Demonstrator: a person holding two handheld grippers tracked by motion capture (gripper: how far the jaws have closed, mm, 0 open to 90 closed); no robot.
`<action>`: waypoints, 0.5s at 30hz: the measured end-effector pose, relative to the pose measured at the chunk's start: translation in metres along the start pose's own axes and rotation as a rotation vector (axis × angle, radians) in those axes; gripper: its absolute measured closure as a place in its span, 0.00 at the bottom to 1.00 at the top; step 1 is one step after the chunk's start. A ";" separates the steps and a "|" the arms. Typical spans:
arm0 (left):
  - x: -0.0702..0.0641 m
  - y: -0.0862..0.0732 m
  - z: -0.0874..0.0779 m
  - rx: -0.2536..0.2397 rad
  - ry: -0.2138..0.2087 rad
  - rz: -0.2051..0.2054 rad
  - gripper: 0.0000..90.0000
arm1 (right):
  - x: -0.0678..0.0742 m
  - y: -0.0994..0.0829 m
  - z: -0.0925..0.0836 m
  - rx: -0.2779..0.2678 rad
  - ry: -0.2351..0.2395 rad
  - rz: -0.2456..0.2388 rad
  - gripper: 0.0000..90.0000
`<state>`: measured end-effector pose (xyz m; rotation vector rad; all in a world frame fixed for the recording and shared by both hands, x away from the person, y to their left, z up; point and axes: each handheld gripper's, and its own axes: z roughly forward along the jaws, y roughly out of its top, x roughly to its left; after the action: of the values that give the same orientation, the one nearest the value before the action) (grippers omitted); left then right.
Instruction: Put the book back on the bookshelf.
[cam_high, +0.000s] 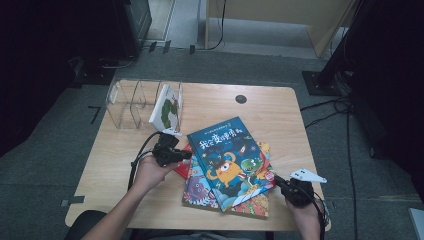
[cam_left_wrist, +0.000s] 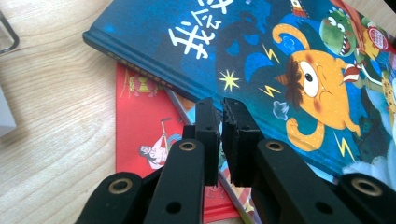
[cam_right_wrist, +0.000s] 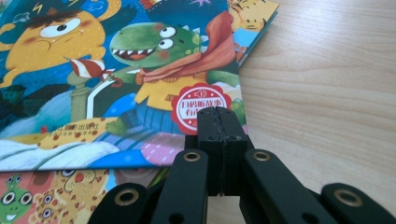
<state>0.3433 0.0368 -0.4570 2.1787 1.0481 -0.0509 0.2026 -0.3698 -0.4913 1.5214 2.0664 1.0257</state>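
Observation:
A blue picture book with an orange monster on its cover tops a small pile in the middle of the table. Under it lie a red book and a colourful spotted book. My left gripper is at the blue book's spine edge, above the red book. Its jaws stand almost together with a thin slit and nothing in it. My right gripper points at the blue book's near right corner, its pads pressed together and empty.
A clear acrylic book rack stands at the table's back left, with a white book with green figures leaning in its right slot. A dark round cable hole sits near the back edge. Bare wooden tabletop lies right of the pile.

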 end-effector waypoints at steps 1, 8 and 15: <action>0.001 0.000 0.000 0.002 0.002 0.000 0.95 | 0.000 -0.001 -0.001 0.001 -0.001 0.004 1.00; 0.006 0.000 -0.003 -0.004 0.014 -0.014 0.95 | 0.000 -0.007 -0.006 0.042 0.002 0.004 1.00; 0.009 -0.003 -0.006 -0.011 0.022 -0.027 0.94 | -0.004 -0.006 -0.004 0.044 -0.001 0.010 1.00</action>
<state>0.3456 0.0475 -0.4575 2.1604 1.0879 -0.0335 0.1974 -0.3751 -0.4938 1.5550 2.0961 0.9894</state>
